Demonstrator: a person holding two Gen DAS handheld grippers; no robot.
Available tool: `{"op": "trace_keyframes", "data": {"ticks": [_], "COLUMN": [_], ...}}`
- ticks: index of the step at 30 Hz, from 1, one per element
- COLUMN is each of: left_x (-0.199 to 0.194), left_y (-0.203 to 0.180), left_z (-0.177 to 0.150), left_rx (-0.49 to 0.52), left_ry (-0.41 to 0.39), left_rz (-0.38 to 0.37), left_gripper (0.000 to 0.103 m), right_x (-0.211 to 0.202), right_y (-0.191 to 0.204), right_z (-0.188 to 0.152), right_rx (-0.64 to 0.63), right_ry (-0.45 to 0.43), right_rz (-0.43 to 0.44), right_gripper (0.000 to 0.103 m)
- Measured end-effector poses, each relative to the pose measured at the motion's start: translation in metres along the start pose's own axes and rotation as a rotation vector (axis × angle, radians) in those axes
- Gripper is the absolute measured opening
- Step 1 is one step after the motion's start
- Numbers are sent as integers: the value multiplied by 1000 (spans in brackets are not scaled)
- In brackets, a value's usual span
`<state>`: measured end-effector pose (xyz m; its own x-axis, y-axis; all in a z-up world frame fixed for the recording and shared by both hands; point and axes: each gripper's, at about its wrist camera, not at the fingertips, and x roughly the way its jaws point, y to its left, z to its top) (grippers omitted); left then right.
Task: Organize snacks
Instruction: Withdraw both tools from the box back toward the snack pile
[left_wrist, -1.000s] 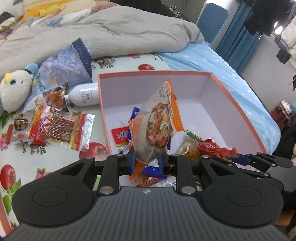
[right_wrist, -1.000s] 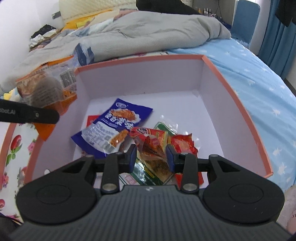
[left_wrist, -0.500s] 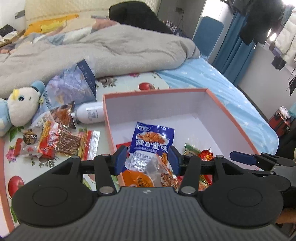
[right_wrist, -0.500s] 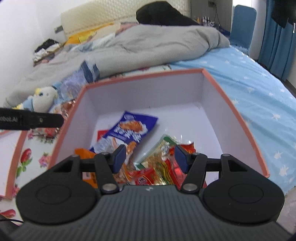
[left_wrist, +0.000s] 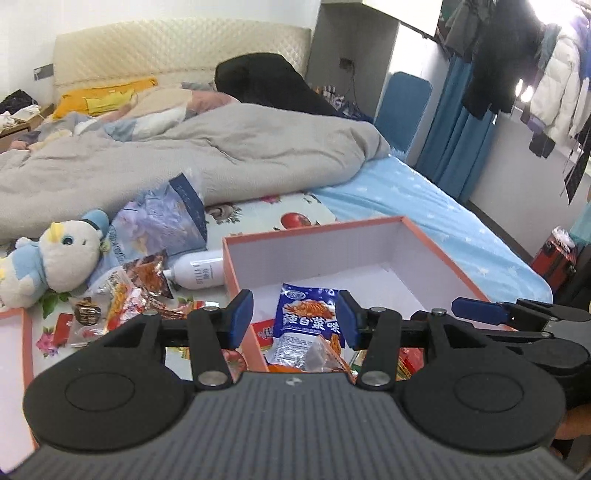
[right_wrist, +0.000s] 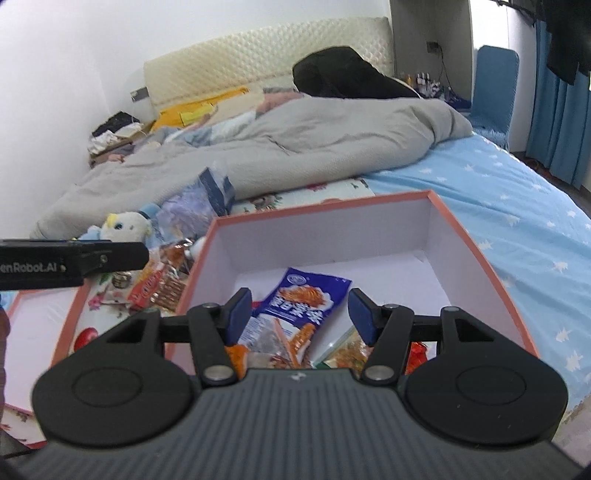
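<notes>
- I am holding the left claw (left_wrist: 294, 314) released above the near-left part of the orange-rimmed white cardboard box (left_wrist: 317, 254); its jaws have just been opening and nothing is pressed between the blue pads.
- I am holding the right claw (right_wrist: 300, 314) released too, jaws just opened, hanging empty over the near end of the same box.
- The blue foil snack packet with the red-orange picture (right_wrist: 303, 306) is lying flat on the box floor, with an orange packet (right_wrist: 238, 354) and a clear packet of yellowish snacks (right_wrist: 351, 349) crowding the near end beside it.
- The box is sitting on the bed, on the fruit-print sheet (left_wrist: 295, 218) towards the bed's near edge.
- More wrapped snacks, red and clear (left_wrist: 122, 299), are lying loose on the sheet left of the box, next to a white bottle (left_wrist: 199, 273) touching the box's left wall and a blue-and-white plush toy (left_wrist: 55, 254).
- A grey duvet (left_wrist: 184, 158) is bunching up beyond them.
</notes>
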<state>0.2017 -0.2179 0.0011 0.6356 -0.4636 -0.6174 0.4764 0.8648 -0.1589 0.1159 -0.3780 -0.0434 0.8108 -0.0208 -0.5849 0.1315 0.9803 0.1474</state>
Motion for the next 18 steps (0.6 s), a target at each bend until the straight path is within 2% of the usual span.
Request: {"op": "trace_keyframes", "data": {"ticks": [13, 18], "left_x": [-46, -63], "left_y": [29, 33], "left_z": [-20, -31], "left_rx": [-19, 1], "left_ry": [-87, -126], "left_rz": [30, 70], "left_gripper": [58, 58], "right_x": [-20, -27], "right_y": [41, 57], "right_z": [-2, -7], "right_rx": [-32, -61], "right_ry": [-91, -127], "right_rz": [56, 80], "right_gripper": [60, 60]}}
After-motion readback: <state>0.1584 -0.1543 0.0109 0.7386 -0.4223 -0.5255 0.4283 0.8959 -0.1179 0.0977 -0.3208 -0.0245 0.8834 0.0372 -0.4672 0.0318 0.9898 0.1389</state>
